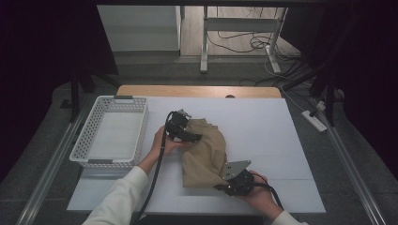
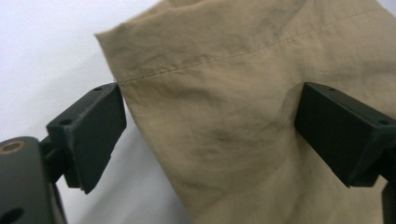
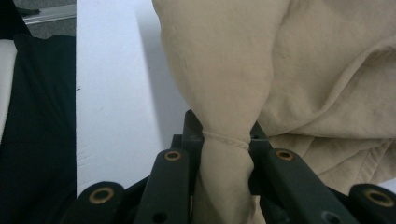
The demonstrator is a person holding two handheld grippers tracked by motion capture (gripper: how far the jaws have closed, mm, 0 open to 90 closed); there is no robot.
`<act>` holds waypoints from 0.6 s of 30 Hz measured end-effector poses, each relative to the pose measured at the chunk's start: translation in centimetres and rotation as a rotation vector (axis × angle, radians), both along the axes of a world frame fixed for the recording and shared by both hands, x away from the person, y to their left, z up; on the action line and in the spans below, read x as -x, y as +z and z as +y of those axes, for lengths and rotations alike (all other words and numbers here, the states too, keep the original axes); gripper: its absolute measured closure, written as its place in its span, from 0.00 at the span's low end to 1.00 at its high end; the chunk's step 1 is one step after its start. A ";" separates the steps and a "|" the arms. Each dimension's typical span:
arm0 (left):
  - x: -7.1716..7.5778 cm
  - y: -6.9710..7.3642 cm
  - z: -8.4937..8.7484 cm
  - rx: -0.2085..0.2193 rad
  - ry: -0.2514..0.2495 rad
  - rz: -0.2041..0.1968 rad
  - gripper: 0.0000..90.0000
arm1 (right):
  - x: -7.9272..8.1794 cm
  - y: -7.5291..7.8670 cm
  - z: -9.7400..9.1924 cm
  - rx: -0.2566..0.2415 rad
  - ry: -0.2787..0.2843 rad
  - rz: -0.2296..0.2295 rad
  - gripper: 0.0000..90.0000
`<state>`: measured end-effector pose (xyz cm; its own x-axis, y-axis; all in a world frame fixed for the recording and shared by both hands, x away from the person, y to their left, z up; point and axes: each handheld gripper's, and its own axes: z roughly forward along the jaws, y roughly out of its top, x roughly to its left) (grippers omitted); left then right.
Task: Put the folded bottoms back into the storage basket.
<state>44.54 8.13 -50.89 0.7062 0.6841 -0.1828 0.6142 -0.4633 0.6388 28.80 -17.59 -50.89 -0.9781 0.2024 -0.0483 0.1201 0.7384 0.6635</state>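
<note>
White table [image 1: 263, 122], wide, lit from above. On it, a crumpled tan cloth [image 1: 202, 152] lies near the middle, and all places below are reckoned from it. White mesh basket [image 1: 111, 132] well to the cloth's left, apart from it, nothing visible inside. Right gripper [image 1: 224, 180] at the cloth's near right corner, jaws pinched tight on a gathered twist of fabric [image 3: 226, 154]. Left gripper [image 1: 195, 137] at the cloth's upper left edge, jaws spread wide with a stitched hem [image 2: 205, 63] between them; the pads seem just to brush the cloth, though contact is hard to judge.
</note>
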 end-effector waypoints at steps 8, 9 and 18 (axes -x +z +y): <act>-0.4 -1.3 -0.7 0.029 -0.032 0.048 0.12 | -0.1 -0.1 0.1 -0.002 0.001 0.008 0.85; -0.4 -1.3 -0.7 0.038 -0.043 0.054 0.14 | -0.1 -0.1 0.0 -0.002 0.002 0.009 0.85; 0.2 -0.9 -0.6 0.049 -0.090 0.035 0.48 | -0.1 -0.1 0.0 -0.002 0.001 0.008 0.85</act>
<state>44.37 7.49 -51.78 0.7569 0.6080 -0.2396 0.5937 -0.4866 0.6409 28.89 -17.56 -51.00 -0.9786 0.2017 -0.0404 0.1245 0.7369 0.6644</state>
